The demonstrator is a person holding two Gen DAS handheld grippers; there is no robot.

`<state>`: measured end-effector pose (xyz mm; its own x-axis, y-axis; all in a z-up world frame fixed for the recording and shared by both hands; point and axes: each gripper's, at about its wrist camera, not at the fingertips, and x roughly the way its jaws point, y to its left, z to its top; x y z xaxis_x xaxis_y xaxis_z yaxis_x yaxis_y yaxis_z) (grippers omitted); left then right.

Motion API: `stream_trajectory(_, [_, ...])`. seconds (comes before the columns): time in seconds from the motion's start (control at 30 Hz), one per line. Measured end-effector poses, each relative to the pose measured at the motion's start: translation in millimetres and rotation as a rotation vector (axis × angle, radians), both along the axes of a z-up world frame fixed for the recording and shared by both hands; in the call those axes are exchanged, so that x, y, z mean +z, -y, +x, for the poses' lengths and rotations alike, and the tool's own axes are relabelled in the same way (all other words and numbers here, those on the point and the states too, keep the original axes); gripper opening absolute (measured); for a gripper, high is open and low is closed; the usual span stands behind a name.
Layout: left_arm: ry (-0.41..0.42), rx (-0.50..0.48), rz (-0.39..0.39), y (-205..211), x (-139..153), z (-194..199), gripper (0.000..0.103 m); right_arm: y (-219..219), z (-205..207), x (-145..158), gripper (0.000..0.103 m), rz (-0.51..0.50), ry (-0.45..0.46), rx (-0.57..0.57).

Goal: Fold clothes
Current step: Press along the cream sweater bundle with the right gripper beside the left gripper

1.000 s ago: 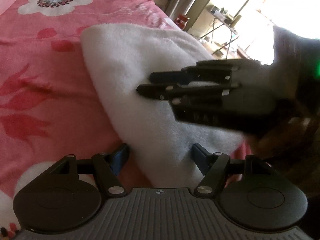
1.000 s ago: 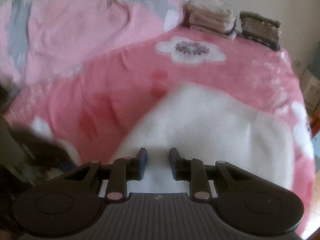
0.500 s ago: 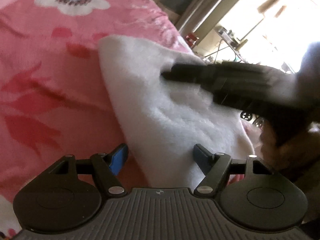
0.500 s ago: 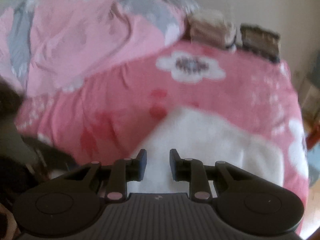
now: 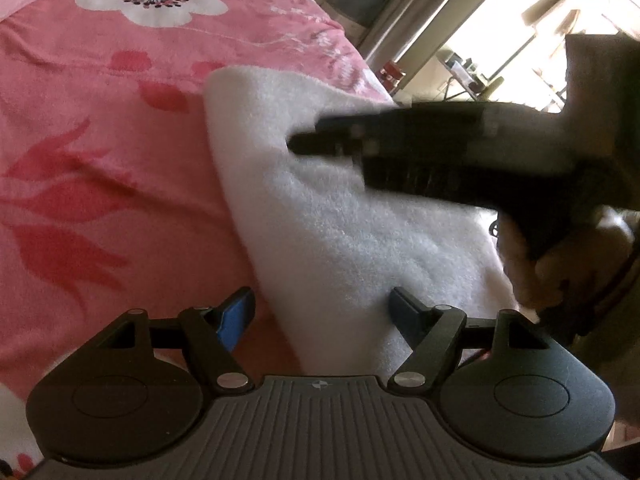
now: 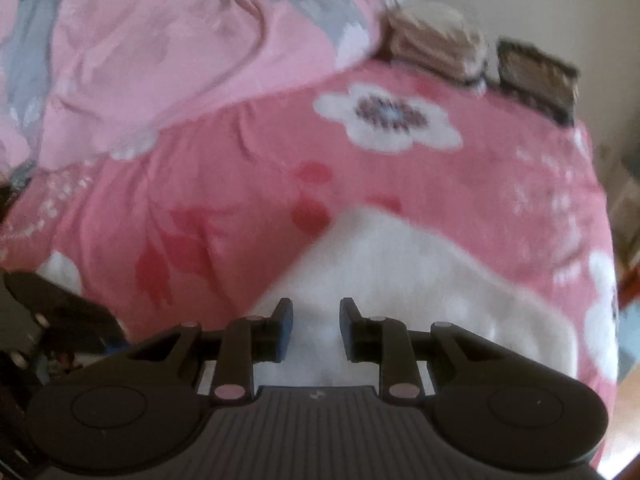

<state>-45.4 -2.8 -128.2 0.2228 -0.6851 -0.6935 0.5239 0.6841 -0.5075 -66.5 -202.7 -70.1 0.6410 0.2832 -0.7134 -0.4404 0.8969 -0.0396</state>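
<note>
The left gripper [image 5: 320,312] has its jaws wide apart, astride the near end of the white fleece [image 5: 340,232]; the pads press on nothing. They have just been opening a little, with the fleece's end lying between them. The right gripper [image 6: 316,328] has its jaws close together with a small gap, over the fleece [image 6: 420,280]; the blur makes it hard to say whether any pile is pinched, though it looks free.

To do this step well, smooth the top layer flat with the right gripper, stroking outward from the fold while the left stays clear or steadies the near end, so no crease is trapped.

The fleece lies folded on the pink bed [image 5: 100,140], thick, soft, its far corner rounded, edges fairly even.
</note>
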Motion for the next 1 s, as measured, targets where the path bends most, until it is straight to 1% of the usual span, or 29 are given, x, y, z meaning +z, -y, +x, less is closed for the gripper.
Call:
stream_trajectory(0.07, [0.0, 0.0, 0.001, 0, 0, -1, 0.075, -5, 7, 3, 0.027, 0.0, 0.031, -0.001])
stream_trajectory(0.1, [0.001, 0.001, 0.001, 0, 1, -2, 0.075, -6, 11, -1, 0.027, -0.008, 0.027, -0.012])
stream_trajectory(0.17, [-0.001, 0.005, 0.0, -1, 0, -2, 0.075, -6, 24, -30, 0.027, -0.065, -0.044, -0.03])
stream_trajectory(0.2, [-0.002, 0.008, 0.002, -1, 0, -1, 0.075, -2, 26, -46, 0.027, -0.065, -0.051, -0.04])
stream_trajectory(0.23, [-0.008, 0.009, -0.003, -2, 0, 0, 0.075, 1, 26, -51, 0.027, -0.044, -0.05, -0.044])
stream_trajectory(0.3, [-0.009, 0.007, -0.009, -3, -1, -1, 0.075, 4, 34, -40, 0.026, -0.02, -0.097, -0.068])
stream_trajectory(0.33, [-0.008, 0.005, -0.011, -3, -1, -2, 0.075, 4, 37, -32, 0.026, -0.01, -0.101, -0.073])
stream_trajectory(0.4, [-0.011, 0.007, -0.015, -4, -1, -3, 0.075, 3, 40, -18, 0.026, 0.001, -0.076, -0.07])
stream_trajectory(0.47, [-0.019, 0.009, -0.017, -4, -1, -3, 0.075, 0, 47, -12, 0.026, -0.005, -0.043, -0.071])
stream_trajectory(0.53, [-0.016, 0.009, -0.014, -3, -1, -4, 0.075, 0, 58, -12, 0.026, -0.004, -0.02, -0.08])
stream_trajectory(0.57, [-0.012, 0.008, -0.011, -3, 0, -5, 0.075, -1, 63, -18, 0.026, -0.012, -0.023, -0.085])
stream_trajectory(0.67, [-0.004, 0.01, -0.002, -2, 0, -6, 0.075, 2, 76, -49, 0.027, -0.035, -0.059, -0.092])
stream_trajectory(0.73, [-0.003, 0.008, -0.002, 0, 0, -6, 0.075, 1, 78, -46, 0.027, -0.035, -0.063, -0.095])
stream_trajectory(0.87, [0.002, 0.006, 0.003, 1, 0, -6, 0.075, 2, 83, -24, 0.027, 0.016, -0.004, -0.115])
stream_trajectory(0.93, [0.001, 0.006, 0.005, 0, 1, -7, 0.075, 4, 93, -25, 0.027, 0.011, 0.005, -0.15])
stream_trajectory(1.0, [0.007, 0.007, 0.013, 1, 2, -9, 0.075, 6, 105, -40, 0.027, 0.011, -0.033, -0.175])
